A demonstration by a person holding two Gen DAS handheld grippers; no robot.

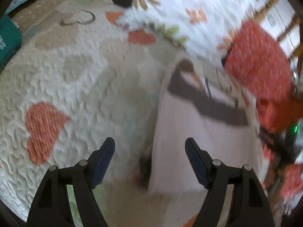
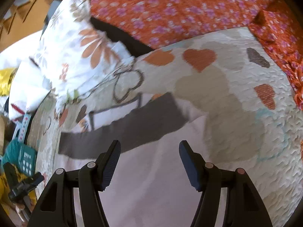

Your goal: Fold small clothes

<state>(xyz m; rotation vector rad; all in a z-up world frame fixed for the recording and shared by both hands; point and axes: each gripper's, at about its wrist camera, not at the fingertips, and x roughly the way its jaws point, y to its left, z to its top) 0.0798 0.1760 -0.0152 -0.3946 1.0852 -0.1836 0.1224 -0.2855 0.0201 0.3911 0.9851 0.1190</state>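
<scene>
Quilted bedspread [image 1: 79, 87] underneath, cream with orange hearts, puckered all over. Beyond it a flowered pillow [image 2: 75, 43] and an orange floral cloth [image 2: 170, 9]; teal boxes [image 1: 8, 39] at the far edge in the left view. Both views smeared with blur.

Lying flat on the spread, a pale pink garment [image 2: 151, 179] with a dark grey band [image 2: 121, 132] across it. In the left view the same garment [image 1: 198, 147] sits just right of centre, band [image 1: 208, 102] at its far end.

Left gripper [image 1: 149, 158] tilted down over the spread at the garment's left edge, fingers spread wide, gripping nothing; right fingertip [image 1: 195, 160] over the pink cloth, left one [image 1: 105, 160] over the quilt. Touching or hovering: cannot tell.

Right gripper [image 2: 149, 162] angled down over the pink fabric, just short of the band, jaws wide apart too and empty. Left gripper glimpsed at the lower left of the right view, blurred.
</scene>
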